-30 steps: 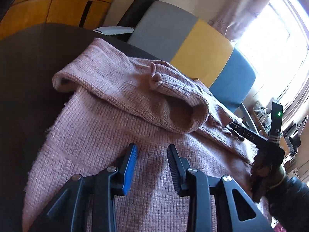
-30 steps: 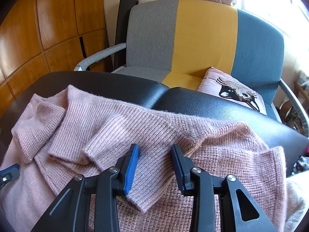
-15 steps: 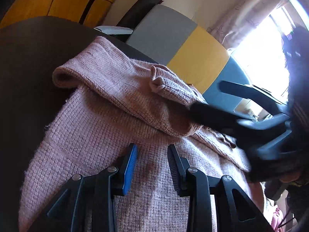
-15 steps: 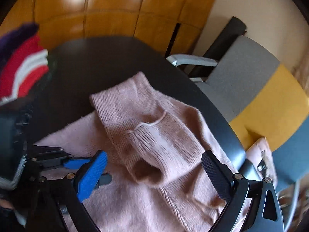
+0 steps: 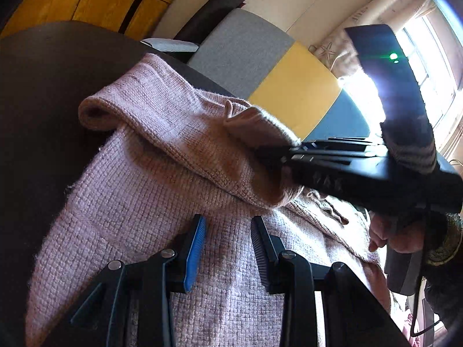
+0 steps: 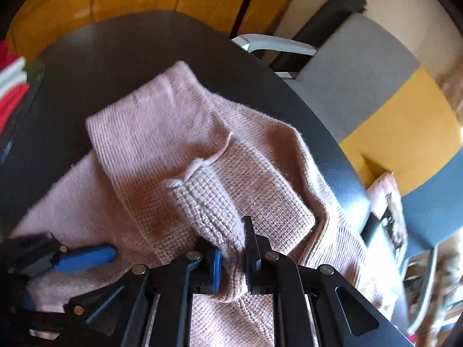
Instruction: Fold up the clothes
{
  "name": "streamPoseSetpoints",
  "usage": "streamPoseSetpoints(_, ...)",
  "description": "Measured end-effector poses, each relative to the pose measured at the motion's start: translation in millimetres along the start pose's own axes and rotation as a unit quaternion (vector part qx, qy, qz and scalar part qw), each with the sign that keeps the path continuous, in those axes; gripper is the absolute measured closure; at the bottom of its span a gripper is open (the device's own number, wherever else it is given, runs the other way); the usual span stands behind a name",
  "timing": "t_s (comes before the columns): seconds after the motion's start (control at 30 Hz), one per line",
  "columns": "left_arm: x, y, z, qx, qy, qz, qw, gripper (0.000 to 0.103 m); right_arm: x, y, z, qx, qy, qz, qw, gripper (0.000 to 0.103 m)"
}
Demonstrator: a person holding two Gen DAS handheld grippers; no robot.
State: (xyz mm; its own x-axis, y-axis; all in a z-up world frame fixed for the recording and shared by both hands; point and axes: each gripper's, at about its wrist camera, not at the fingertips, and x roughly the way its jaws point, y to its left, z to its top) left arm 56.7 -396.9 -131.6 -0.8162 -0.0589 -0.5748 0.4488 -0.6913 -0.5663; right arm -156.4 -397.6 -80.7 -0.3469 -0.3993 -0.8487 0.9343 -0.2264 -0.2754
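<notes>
your pink knit sweater (image 5: 162,202) lies spread on the dark table (image 5: 43,92), its body running away from you toward the striped armchair (image 5: 260,57). 1 sleeve (image 6: 162,133) is folded back over the body, its long axis slanting from the far left of the table toward your right hand, and the ribbed cuff (image 6: 208,202) at its near end points straight into your right gripper (image 6: 234,257). so the right gripper is the nearer 1 by far: the cuff sits right at it, while your left gripper (image 5: 228,245) hovers over the plain body panel, below the folded sleeve and apart from it.

your right gripper's jaws are drawn in to a narrow gap and pinch a bunch of pink knit at the base of the cuff; in the left wrist view the same tool reaches in from the right with its tips buried in the end of the sleeve. your left gripper's jaws stand partly open with nothing between them, only sweater beneath; i can't tell whether the tips touch the fabric.

judging from this, the coming move is a pull along the sleeve's long axis. watch that the loose knit doesn't drag the body with it; the left gripper is placed to pin it.
</notes>
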Motion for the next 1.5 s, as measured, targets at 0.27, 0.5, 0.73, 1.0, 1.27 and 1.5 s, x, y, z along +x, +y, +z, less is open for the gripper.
streamPoseSetpoints(0.27, -0.9, 1.9, 0.1, 0.002, 0.0, 0.003, 1.0, 0.071, -35.1, -55.1, -8.1, 0.113, -0.051, 0.017, 0.992, 0.093)
streamPoseSetpoints(0.5, -0.3, -0.2, 1.3, 0.005, 0.002, 0.006, 1.0, 0.071, -75.5, -115.4, -47.7, 0.259, -0.104, 0.043, 0.959, 0.093)
streamPoseSetpoints(0.73, 0.0, 2.2, 10.7, -0.016, 0.02, -0.002, 0.9997, 0.068, -98.6, -162.6, -94.9, 0.333, -0.117, 0.038, 0.935, 0.093)
streamPoseSetpoints(1.0, 8.9, 13.2, 44.0, -0.071, 0.015, -0.026, 0.997, 0.056, -103.5, -197.5, -171.9, 0.417, -0.139, 0.072, 0.895, 0.093)
streamPoseSetpoints(1.27, 17.7, 21.2, 43.5, -0.085, 0.008, -0.032, 0.9958, 0.055, -51.9, -198.2, -265.5, 0.544, -0.153, 0.167, 0.808, 0.082)
streamPoseSetpoints(1.5, 17.4, 21.1, 40.9, -0.071, -0.004, -0.033, 0.9969, 0.057, -33.1, -201.2, -288.9, 0.596, -0.182, 0.209, 0.754, 0.056)
